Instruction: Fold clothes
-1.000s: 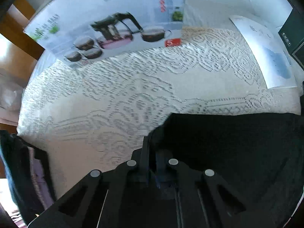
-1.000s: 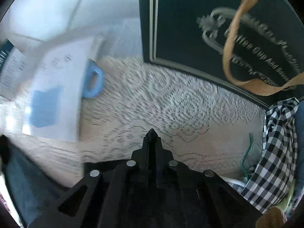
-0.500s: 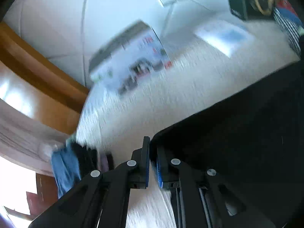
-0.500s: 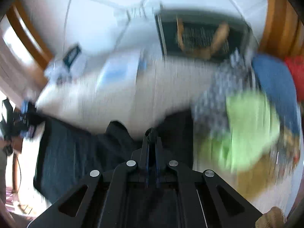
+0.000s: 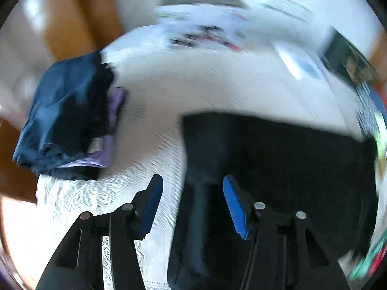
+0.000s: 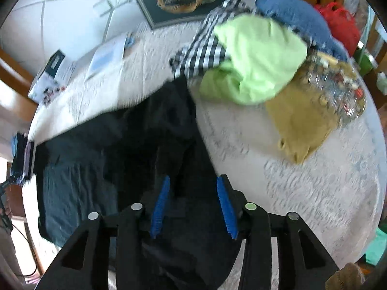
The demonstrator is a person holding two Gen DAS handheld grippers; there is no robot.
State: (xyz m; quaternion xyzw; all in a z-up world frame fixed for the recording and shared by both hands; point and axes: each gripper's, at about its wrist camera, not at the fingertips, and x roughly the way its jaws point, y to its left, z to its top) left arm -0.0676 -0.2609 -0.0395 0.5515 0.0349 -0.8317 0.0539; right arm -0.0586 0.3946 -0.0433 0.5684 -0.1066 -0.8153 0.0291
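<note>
Black garment (image 6: 101, 159) limp, light, flat on lace worktop (image 6: 302, 181). Left gripper (image 5: 191, 200), right gripper (image 6: 192, 203): jaws wide apart, empty, over garment's near edge. Pinch corners there.

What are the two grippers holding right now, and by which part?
Nothing. The left gripper and right gripper are both open above the dark garment, gripping no part.
</note>
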